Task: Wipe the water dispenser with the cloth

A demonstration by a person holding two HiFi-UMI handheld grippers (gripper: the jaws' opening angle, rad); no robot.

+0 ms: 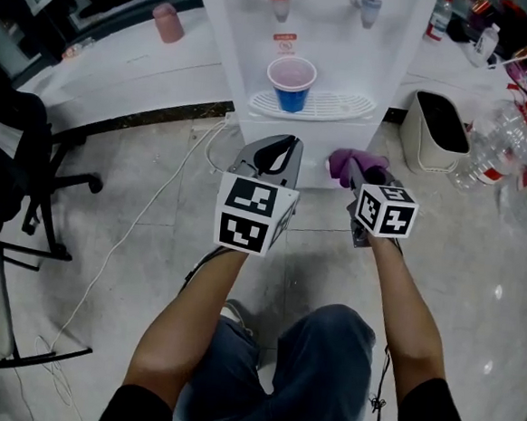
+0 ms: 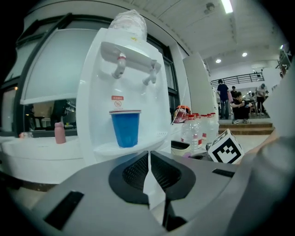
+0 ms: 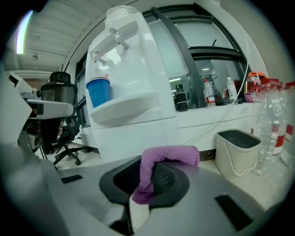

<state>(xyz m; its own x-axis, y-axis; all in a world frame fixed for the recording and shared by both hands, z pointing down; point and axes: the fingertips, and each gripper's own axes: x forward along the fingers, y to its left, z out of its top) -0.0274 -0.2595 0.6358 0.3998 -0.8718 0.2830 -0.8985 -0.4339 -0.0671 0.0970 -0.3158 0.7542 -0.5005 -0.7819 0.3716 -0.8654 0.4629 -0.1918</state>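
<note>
The white water dispenser [image 1: 320, 64] stands ahead, with a red tap and a blue tap and a blue cup [image 1: 292, 83] on its drip tray [image 1: 312, 106]. A purple cloth [image 1: 356, 163] is clamped in my right gripper [image 1: 362, 175], held low in front of the dispenser's base. In the right gripper view the cloth [image 3: 159, 161] folds over the jaws, the dispenser [image 3: 129, 92] just beyond. My left gripper [image 1: 272, 160] hovers beside it, shut and empty. Seen from the left gripper view, the jaws [image 2: 149, 173] nearly touch, with the cup [image 2: 125, 128] ahead.
A beige bin [image 1: 441, 130] sits right of the dispenser, with clear plastic bottles [image 1: 495, 151] beyond it. A black office chair [image 1: 20, 186] stands at left. A white cable [image 1: 155, 206] trails over the tiled floor. A pink bottle [image 1: 167, 22] rests on the ledge behind.
</note>
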